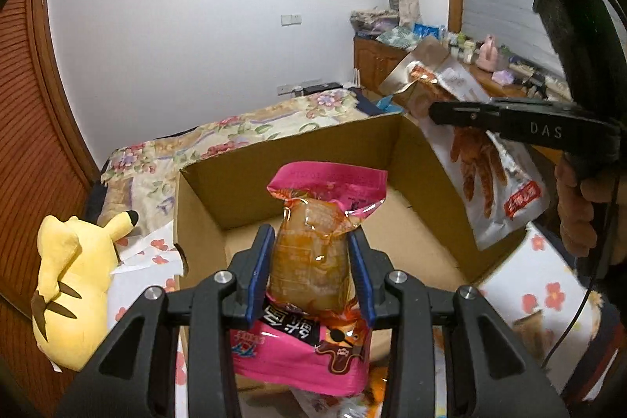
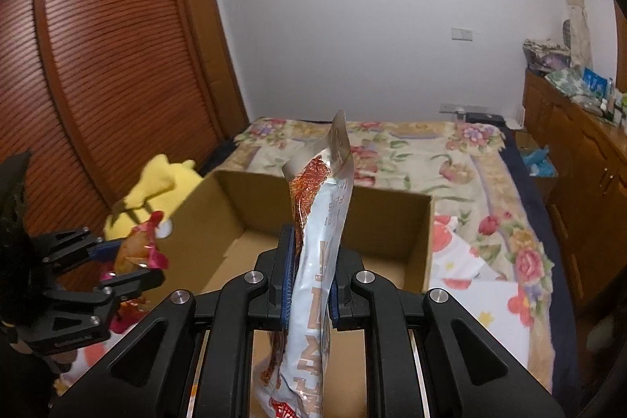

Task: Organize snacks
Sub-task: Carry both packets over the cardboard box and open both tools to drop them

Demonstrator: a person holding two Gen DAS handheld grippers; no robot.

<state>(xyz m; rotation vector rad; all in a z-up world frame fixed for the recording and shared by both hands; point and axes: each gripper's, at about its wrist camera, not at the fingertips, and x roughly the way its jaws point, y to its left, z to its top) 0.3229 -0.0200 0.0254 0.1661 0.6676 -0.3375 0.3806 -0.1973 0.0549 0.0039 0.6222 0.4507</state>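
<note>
My left gripper point(image 1: 309, 261) is shut on a pink snack packet point(image 1: 313, 253) with a clear window, held above the near edge of an open cardboard box point(image 1: 298, 151). My right gripper point(image 2: 309, 273) is shut on a white snack bag point(image 2: 317, 245) with orange print, held upright over the same box point(image 2: 395, 210). In the left wrist view the right gripper point(image 1: 435, 114) holds that white bag point(image 1: 493, 183) above the box's right wall. In the right wrist view the left gripper point(image 2: 137, 261) with the pink packet point(image 2: 135, 253) is at the box's left side.
The box sits on a bed with a floral cover point(image 2: 450, 159). A yellow plush toy point(image 1: 74, 285) lies left of the box. A wooden wardrobe point(image 2: 109, 57) stands at left, a cluttered wooden cabinet point(image 2: 576, 128) at right.
</note>
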